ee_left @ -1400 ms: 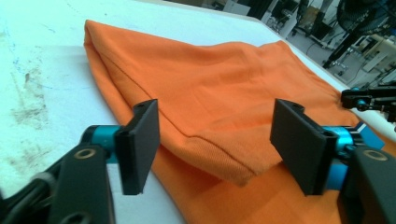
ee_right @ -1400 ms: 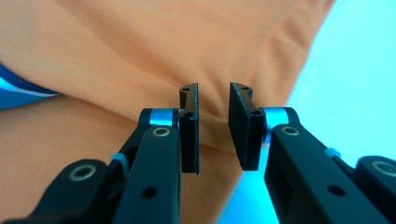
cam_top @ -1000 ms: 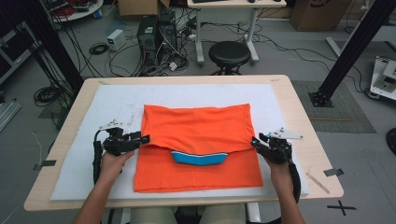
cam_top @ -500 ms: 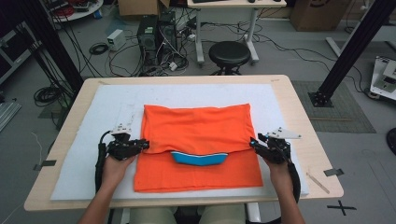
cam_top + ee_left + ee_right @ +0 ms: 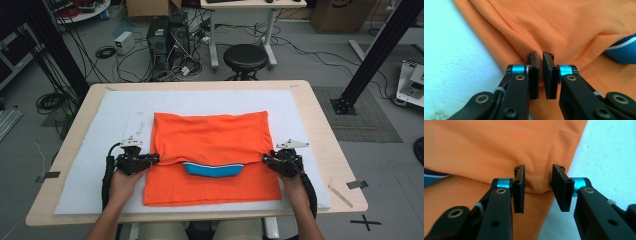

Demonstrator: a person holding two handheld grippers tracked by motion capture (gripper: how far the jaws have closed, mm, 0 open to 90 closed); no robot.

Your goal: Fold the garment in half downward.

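Our left tongs (image 5: 154, 159) and right tongs (image 5: 266, 160) meet the folded orange shirt's (image 5: 212, 137) side edges on the white-padded desk (image 5: 100, 150). Up close, our left tongs (image 5: 540, 75) have just closed, pinching the fold; our right tongs (image 5: 537, 188) have been closing, still spread around the fold's edge.

One orange shirt (image 5: 212, 150) on one white mat (image 5: 100, 150) atop one wooden table (image 5: 325, 130). One blue collar (image 5: 212, 170) near the shirt's middle. Two grippers: left gripper (image 5: 152, 159) at 9 o'clock of the shirt, right gripper (image 5: 266, 159) at 3 o'clock. Two hands. One black stool (image 5: 245, 57) at 12 o'clock beyond the table. Two tape marks (image 5: 357, 184) at the table's edges.
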